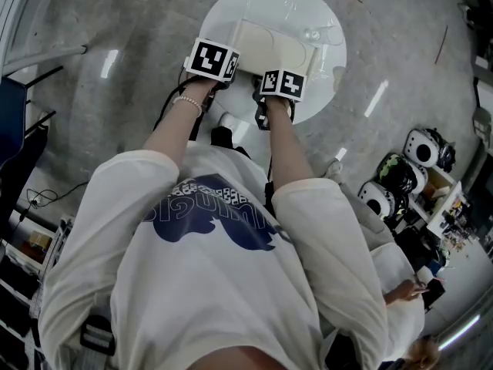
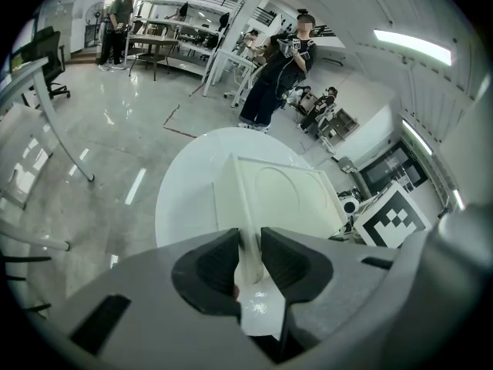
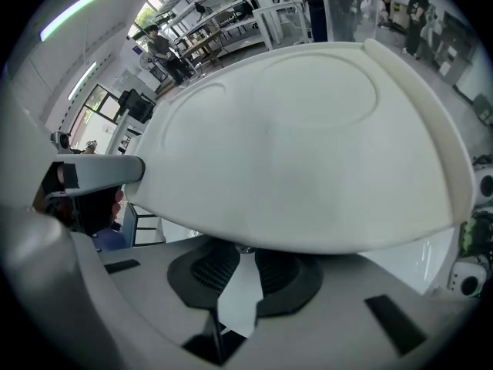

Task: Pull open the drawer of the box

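Round white table (image 1: 231,10) bears cream box (image 1: 269,48), clear cup (image 3: 347,10) near far edge.

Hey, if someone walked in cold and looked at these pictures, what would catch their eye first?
The cream box on the round white table, at the top of the head view, with both marker-cubed grippers at its near side. The left gripper clamps the box's corner edge; the right gripper pinches a small knob under its front.

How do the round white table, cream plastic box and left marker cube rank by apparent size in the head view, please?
Round white table
Cream plastic box
Left marker cube, though nearest the camera
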A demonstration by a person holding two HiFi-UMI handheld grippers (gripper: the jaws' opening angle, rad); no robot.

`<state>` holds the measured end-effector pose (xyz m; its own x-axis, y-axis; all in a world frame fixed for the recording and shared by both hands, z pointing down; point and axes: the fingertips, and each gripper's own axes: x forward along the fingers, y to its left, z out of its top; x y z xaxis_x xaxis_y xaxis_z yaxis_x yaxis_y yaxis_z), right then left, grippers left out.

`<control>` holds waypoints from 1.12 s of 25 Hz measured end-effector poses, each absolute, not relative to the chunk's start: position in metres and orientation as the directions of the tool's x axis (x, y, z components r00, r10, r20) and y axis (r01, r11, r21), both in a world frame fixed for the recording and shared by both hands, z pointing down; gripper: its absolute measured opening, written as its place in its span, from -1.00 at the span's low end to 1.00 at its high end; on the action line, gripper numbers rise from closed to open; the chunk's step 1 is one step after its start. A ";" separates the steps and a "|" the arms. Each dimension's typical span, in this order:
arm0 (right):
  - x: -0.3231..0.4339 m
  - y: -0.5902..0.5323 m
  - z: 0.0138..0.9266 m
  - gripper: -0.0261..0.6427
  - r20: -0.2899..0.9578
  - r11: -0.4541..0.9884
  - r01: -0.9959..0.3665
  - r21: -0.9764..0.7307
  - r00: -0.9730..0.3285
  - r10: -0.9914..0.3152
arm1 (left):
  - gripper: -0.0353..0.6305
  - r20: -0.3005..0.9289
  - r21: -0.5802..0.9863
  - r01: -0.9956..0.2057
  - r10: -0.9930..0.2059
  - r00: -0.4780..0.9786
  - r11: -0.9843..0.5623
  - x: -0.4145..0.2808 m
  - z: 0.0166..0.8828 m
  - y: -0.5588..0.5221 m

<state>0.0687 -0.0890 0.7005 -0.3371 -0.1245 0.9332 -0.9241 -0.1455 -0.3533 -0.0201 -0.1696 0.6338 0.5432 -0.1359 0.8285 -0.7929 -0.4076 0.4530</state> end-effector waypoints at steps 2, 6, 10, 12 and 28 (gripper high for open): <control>0.069 -0.089 0.700 -0.76 0.931 -0.144 -0.923 -0.357 -0.340 -0.130 | -0.60 0.830 0.452 -0.793 -0.134 0.542 -0.409 -0.020 0.634 -0.169; 0.068 -0.087 0.700 -0.76 0.930 -0.148 -0.921 -0.360 -0.341 -0.137 | -0.60 0.832 0.450 -0.794 -0.132 0.539 -0.408 -0.020 0.635 -0.168; 0.063 -0.078 0.698 -0.76 0.928 -0.140 -0.920 -0.366 -0.349 -0.133 | -0.60 0.833 0.448 -0.796 -0.135 0.537 -0.407 -0.022 0.633 -0.168; 0.060 -0.070 0.697 -0.76 0.925 -0.140 -0.917 -0.374 -0.357 -0.134 | -0.60 0.833 0.447 -0.797 -0.136 0.537 -0.406 -0.022 0.632 -0.168; 0.046 -0.015 0.698 -0.77 0.919 -0.138 -0.910 -0.392 -0.379 -0.113 | -0.60 0.835 0.444 -0.801 -0.138 0.532 -0.401 -0.021 0.633 -0.166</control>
